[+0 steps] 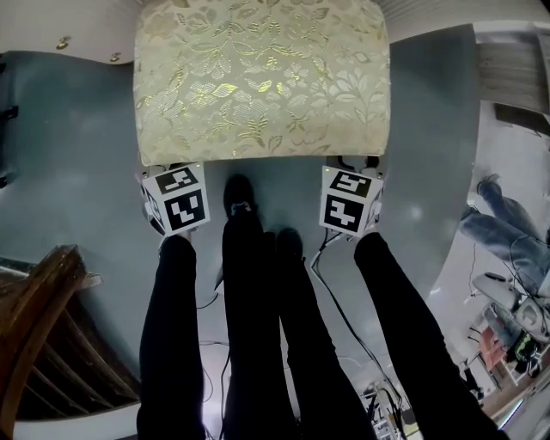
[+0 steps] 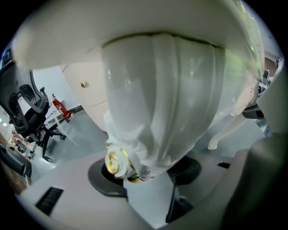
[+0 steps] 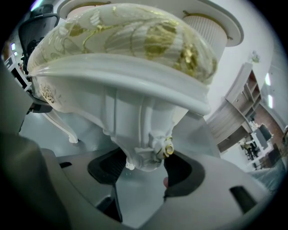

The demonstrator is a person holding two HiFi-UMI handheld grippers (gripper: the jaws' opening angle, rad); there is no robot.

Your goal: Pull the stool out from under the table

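1. Standing on the grey-blue floor [image 1: 69, 155], the stool [image 1: 258, 82] shows nearly its whole gold-leaf cushion in the open. Its far end runs up to the white bench [image 1: 51, 21], but I cannot tell whether any of it sits under the rim.
2. The left tongs [image 2: 146, 175] are closed on the stool's near left corner. The carved white leg [image 2: 153, 112] fills the gap between the dark pads, and a gold rosette [image 2: 114, 161] sits just above them.
3. The right tongs [image 3: 144, 170] grip the near right corner the same way. That leg's knee is wedged between the pads, with a small gold rosette [image 3: 168, 150] on its right side.
4. From above, only the marker cubes show, the left cube [image 1: 176, 199] and the right cube [image 1: 351, 202], each tucked against the cushion's near edge.
5. The person's black sleeves [image 1: 176, 326] run back from the cubes. Between them are dark trouser legs, with one shoe [image 1: 239, 196] close to the stool's near edge.
6. The bench front carries small gold knobs [image 1: 114, 58].
7. A dark wooden chair [image 1: 43, 326] stands near left.
8. Cables [image 1: 344, 318] trail across the floor near the person's feet.
9. Off to the right lie another person's legs in blue jeans [image 1: 507, 232].
10. Far left, past the stool, are a black office chair [image 2: 29, 112] and a red fire extinguisher [image 2: 58, 108].
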